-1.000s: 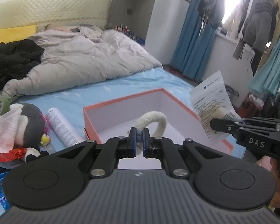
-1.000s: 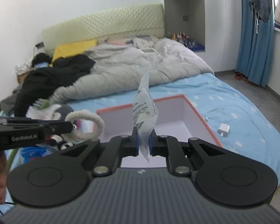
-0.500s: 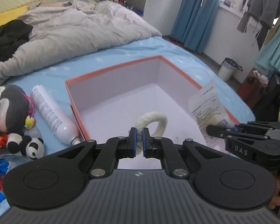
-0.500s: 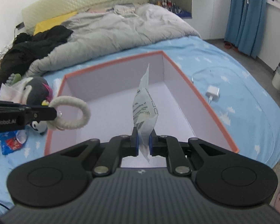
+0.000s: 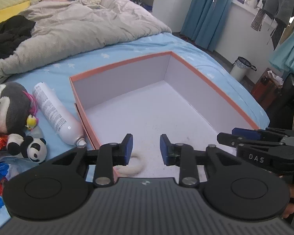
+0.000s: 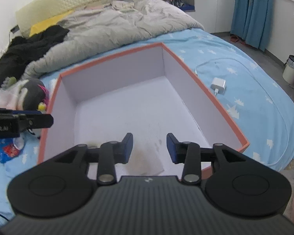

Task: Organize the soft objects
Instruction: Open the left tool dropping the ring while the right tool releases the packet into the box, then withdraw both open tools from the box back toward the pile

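Both tongs, left point(image 5: 146, 148) and right point(image 6: 150, 146), have released and now stand spread; lift them straight up, leaving fluffy ring point(image 5: 134, 167) and packet point(image 6: 147, 161) lying below them in the box point(image 5: 215, 87)

Fluffy white ring point(image 5: 133, 166) half hidden behind left gripper point(image 5: 146, 148). Packet point(image 6: 147, 161) in box point(image 6: 215, 99) blurred, print unreadable. Plush penguin point(image 5: 7, 105) cut off at frame edge.
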A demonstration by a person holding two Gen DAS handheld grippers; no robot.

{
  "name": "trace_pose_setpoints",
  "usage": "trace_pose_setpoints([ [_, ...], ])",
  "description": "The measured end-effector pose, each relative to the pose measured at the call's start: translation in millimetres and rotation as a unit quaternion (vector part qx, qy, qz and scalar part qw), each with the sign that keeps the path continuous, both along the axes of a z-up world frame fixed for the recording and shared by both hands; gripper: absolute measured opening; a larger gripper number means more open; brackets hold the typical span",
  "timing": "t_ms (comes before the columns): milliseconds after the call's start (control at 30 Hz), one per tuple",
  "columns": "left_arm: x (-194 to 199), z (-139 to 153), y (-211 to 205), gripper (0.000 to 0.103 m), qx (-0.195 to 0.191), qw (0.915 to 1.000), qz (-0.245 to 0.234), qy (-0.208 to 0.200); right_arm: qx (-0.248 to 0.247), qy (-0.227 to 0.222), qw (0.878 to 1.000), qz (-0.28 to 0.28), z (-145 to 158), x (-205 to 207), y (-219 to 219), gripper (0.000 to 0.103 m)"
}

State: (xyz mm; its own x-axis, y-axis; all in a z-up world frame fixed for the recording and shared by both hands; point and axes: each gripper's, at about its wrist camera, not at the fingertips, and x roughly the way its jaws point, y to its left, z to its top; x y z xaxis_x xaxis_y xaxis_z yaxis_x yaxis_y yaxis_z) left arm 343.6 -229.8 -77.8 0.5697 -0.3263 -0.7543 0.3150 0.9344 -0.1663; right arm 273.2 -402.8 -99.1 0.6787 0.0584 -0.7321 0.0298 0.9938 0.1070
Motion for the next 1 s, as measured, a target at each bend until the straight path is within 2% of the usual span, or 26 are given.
trace_pose_setpoints([
  [333, -42.5, 36.7, 23.5, 0.035, -0.006, 0.9975, -0.005, -0.07, 0.016, -0.088, 0.996, 0.023, 47.6, -23.3, 17.2, 0.041],
  [600, -82.7, 63.6, 55.5, 0.035, -0.01, 0.9935, 0.01, -0.113, 0.02, -0.136, 0.989, 0.057, 69.0, -50.2, 48.7, 0.041],
  [1000, -134.7, 83.3, 116.4, 0.035, -0.043, 0.9884, 0.056, -0.135, 0.02, -0.177, 0.979, 0.102, 82.8, -78.1, 96.5, 0.041],
])
